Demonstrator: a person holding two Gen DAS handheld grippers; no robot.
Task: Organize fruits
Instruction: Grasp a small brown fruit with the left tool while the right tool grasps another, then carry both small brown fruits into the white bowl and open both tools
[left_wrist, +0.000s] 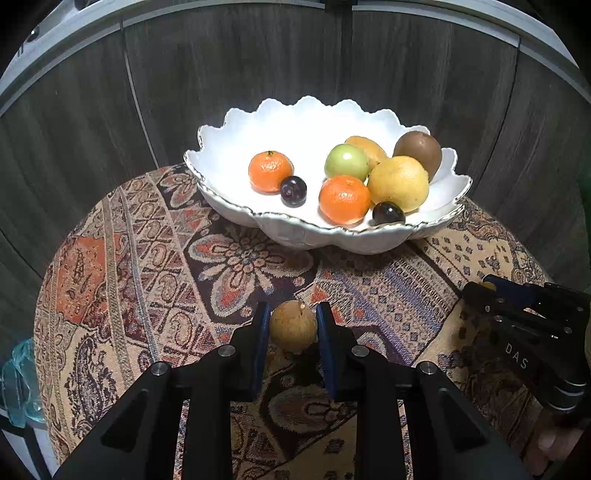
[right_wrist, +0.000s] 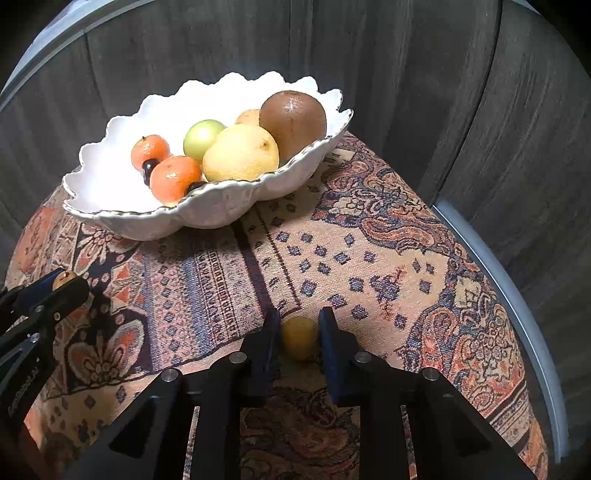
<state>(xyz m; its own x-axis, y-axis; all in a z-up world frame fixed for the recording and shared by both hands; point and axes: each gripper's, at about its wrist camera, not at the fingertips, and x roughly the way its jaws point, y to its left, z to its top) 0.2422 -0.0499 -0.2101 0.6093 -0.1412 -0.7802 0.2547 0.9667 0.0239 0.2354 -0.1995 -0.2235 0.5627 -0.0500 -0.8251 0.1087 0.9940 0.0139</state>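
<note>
White "DAS" lettering on right gripper (left_wrist: 476, 291) body, other print unreadable

White scalloped bowl (left_wrist: 236, 147) holding mixed fruit, tan round fruit (left_wrist: 293, 325) and small yellow fruit (right_wrist: 300, 338) on patterned cloth

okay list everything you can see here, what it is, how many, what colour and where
bowl: one, white, scalloped, at the table's far side
mandarins: two, orange, in bowl
dark round fruits: two, in bowl
green fruit: one, in bowl
large yellow fruit: one, in bowl
brown fruit: one, in bowl
tablecloth: one, patterned, covering table
left gripper: shut on speckled tan fruit
right gripper: shut on small yellow fruit
</note>
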